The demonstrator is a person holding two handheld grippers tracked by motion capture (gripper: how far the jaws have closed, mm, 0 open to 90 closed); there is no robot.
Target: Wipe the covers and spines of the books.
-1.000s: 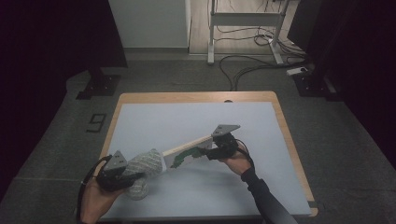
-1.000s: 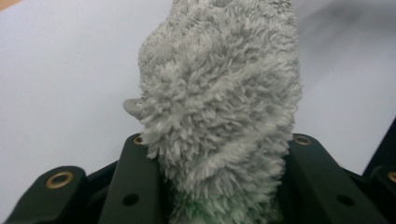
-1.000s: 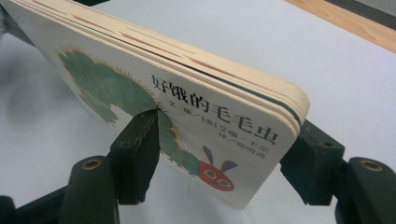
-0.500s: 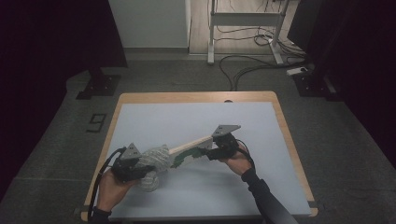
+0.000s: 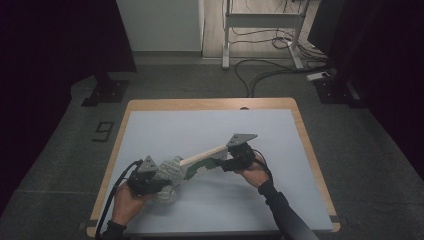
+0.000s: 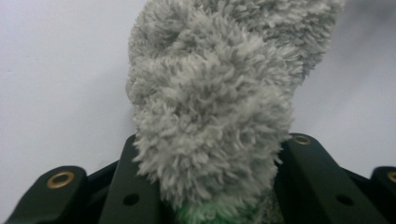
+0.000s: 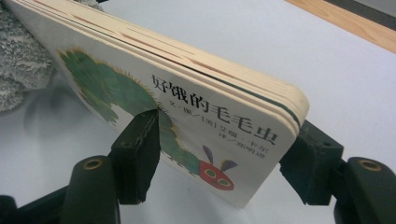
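Left gripper (image 6: 205,186) clamps the fluffy grey cloth (image 6: 219,102) between its jaws; right gripper (image 7: 224,158) pinches the thick caterpillar board book (image 7: 187,102), tilted.

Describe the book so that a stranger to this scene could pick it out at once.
On the pale table, look to the right hand-held gripper. Its jaws clamp a thick board book, tilted off the surface. Unlike the fluffy grey cloth beside it, it is stiff, with a green caterpillar cover.
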